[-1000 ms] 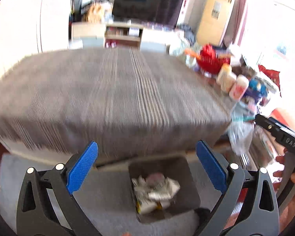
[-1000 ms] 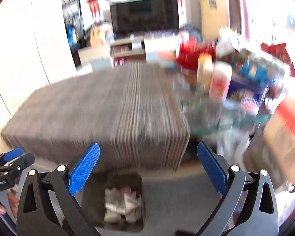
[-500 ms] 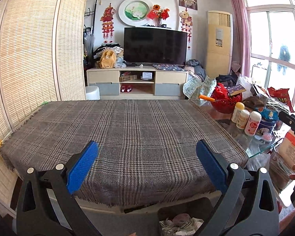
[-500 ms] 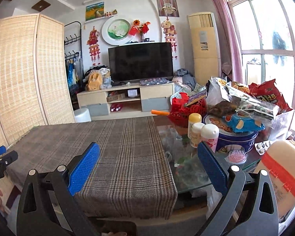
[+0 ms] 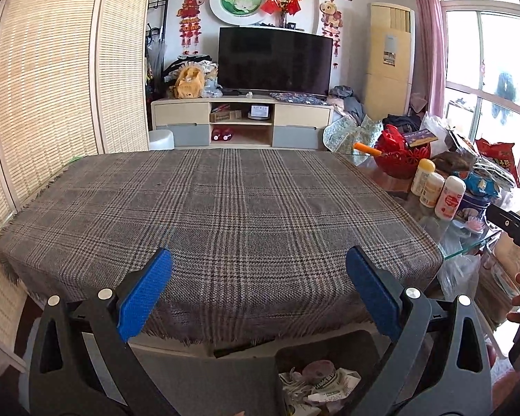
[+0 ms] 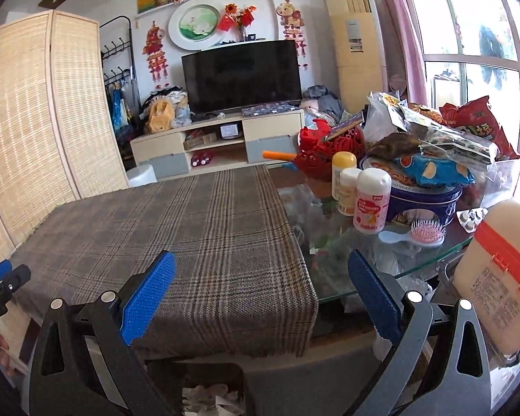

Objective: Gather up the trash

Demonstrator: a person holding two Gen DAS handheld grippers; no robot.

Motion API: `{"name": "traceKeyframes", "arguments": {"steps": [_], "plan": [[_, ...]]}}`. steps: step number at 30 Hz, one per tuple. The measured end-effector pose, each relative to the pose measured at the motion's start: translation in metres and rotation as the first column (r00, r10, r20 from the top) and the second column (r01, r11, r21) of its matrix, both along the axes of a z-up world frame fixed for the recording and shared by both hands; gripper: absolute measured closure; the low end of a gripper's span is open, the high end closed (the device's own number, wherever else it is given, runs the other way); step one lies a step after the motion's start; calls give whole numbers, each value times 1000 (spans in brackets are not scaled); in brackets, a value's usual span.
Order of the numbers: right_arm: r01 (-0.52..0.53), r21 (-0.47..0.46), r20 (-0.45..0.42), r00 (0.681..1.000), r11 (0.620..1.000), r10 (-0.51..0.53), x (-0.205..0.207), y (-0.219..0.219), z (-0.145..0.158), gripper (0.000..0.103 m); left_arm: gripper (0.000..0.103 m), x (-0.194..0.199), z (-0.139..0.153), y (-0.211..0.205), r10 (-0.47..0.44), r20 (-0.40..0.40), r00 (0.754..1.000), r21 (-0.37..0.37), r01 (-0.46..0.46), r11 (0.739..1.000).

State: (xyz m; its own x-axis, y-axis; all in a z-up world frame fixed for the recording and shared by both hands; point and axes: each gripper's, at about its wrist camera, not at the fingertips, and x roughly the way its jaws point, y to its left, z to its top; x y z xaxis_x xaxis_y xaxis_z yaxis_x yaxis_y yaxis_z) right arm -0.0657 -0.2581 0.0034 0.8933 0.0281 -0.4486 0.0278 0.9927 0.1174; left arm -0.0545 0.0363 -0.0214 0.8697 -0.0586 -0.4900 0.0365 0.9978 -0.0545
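A dark trash bin (image 5: 329,343) stands on the floor in front of the table, holding crumpled paper trash (image 5: 320,381). It also shows at the bottom of the right wrist view (image 6: 197,372) with white paper (image 6: 213,400) inside. My left gripper (image 5: 258,284) is open and empty, held above the bin and facing the plaid tablecloth (image 5: 211,208). My right gripper (image 6: 260,286) is open and empty, over the table's near right corner. The right gripper's body shows at the left wrist view's right edge (image 5: 509,223).
The glass table's right side (image 6: 329,242) holds bottles (image 6: 371,201), a blue tin (image 6: 423,201), a pink hairbrush (image 6: 428,232), a red basket (image 6: 326,149) and snack bags (image 6: 475,128). A large jug (image 6: 495,277) stands at right. A TV stand (image 5: 241,123) is behind.
Both grippers have risen and tilted up from over the bin to face across the table; the bin has slid to the bottom of both views. Both stayed open and empty.
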Motion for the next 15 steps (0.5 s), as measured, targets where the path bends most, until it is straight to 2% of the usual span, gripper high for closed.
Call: {"name": "traceKeyframes", "arguments": {"steps": [15], "plan": [[-10,-42,-2,1000,999,9,0,14,-2,3,8,-3,-3,7,27,-7,1000,-9,-27,1000]]}}
